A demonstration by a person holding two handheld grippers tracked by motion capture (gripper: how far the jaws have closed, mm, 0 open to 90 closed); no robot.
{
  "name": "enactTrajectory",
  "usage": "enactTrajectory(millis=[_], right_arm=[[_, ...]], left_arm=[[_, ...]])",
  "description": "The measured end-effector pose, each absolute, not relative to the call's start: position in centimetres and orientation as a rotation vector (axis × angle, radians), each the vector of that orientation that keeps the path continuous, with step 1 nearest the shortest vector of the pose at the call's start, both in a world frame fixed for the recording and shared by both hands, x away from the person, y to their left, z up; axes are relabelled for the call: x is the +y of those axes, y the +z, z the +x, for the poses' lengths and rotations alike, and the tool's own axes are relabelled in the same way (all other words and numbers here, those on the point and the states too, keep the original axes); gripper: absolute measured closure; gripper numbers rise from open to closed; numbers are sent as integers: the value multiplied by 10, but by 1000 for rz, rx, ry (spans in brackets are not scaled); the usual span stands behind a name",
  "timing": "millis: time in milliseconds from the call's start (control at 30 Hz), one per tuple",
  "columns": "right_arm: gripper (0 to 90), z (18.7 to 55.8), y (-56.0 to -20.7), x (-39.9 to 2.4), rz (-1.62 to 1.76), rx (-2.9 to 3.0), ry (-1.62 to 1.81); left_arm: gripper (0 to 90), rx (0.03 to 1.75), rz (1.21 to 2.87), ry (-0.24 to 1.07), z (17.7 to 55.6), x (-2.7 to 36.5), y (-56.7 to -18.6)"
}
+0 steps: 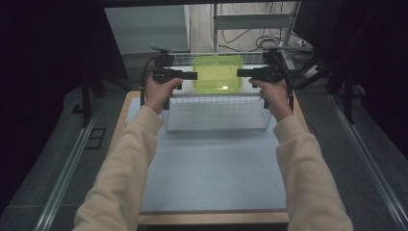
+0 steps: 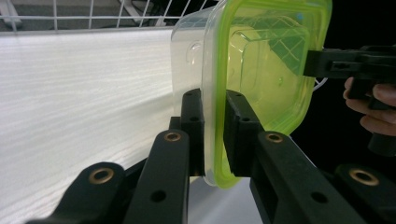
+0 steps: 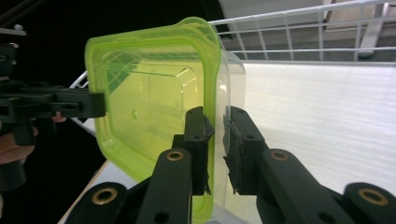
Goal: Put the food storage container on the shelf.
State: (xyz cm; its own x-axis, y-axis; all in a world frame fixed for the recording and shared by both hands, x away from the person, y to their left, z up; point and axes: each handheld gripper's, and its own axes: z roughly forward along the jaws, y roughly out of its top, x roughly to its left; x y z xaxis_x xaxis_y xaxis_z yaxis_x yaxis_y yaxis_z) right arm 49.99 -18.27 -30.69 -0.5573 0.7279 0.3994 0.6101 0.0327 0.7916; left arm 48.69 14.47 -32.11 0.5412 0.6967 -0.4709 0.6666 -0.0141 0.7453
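Left gripper [image 1: 192,75] and right gripper [image 1: 242,73] each clamp opposite rims of the green-lidded container [image 1: 217,73], apparently held level above the wire basket [image 1: 216,126] for balanced two-handed carrying.

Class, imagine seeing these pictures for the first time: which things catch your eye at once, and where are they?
The bright green-lidded container stands out, held above the far part of the white wire basket. The left gripper clamps its left rim and the right gripper its right rim. Cream sleeves reach in from the bottom.
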Motion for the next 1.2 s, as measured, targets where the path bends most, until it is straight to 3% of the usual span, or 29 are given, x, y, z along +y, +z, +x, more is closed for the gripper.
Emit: enactTrajectory(millis=[633, 900, 1033, 1200], right_arm=[[733, 517, -310, -184, 1445, 2123, 1532], [646, 522, -316, -182, 1449, 2108, 1484], [604, 523, -318, -181, 1454, 2099, 1461], [528, 522, -318, -179, 1437, 2095, 1438]], left_arm=[[754, 1220, 1655, -14, 509, 134, -327], [703, 1218, 1635, -21, 512, 134, -330], [642, 1226, 1636, 13, 514, 134, -332], [470, 1208, 1633, 37, 515, 132, -334]])
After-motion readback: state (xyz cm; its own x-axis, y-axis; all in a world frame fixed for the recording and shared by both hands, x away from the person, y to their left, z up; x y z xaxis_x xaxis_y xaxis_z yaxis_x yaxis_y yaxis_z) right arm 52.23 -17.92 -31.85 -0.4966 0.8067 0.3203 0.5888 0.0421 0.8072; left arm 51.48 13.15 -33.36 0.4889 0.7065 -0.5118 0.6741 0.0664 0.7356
